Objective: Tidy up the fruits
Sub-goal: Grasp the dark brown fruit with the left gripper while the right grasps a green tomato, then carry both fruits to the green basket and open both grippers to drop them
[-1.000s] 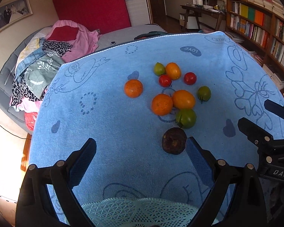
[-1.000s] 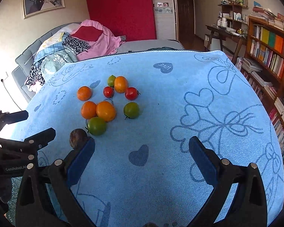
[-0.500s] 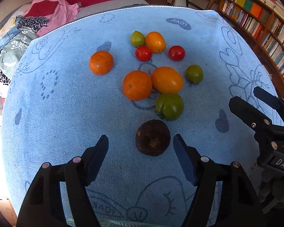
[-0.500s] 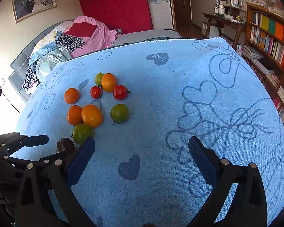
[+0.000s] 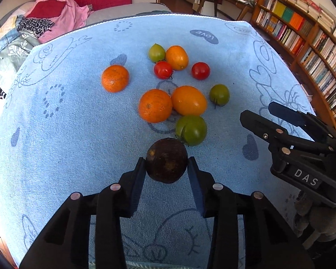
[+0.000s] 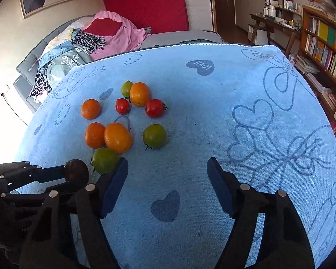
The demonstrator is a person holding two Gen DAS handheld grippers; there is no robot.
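My left gripper (image 5: 166, 168) is shut on a dark brown round fruit (image 5: 166, 160), which also shows in the right wrist view (image 6: 76, 173). Just beyond it lie a big green tomato (image 5: 191, 130), two oranges (image 5: 155, 105) (image 5: 115, 78), two yellow-orange fruits (image 5: 188, 100) (image 5: 177, 57), two red tomatoes (image 5: 163, 70) (image 5: 200, 70) and two small green fruits (image 5: 219, 94) (image 5: 156, 53). My right gripper (image 6: 167, 170) is open and empty over the blue towel, to the right of the fruit.
A blue patterned towel (image 5: 78, 123) covers the table. A pale mesh basket rim (image 5: 145, 264) shows at the near edge. A sofa with clothes (image 6: 78, 40) stands behind, bookshelves (image 6: 324, 44) to the right.
My left gripper moved forward and closed its jaws on the dark brown fruit. The right gripper stayed open and shifted only slightly.
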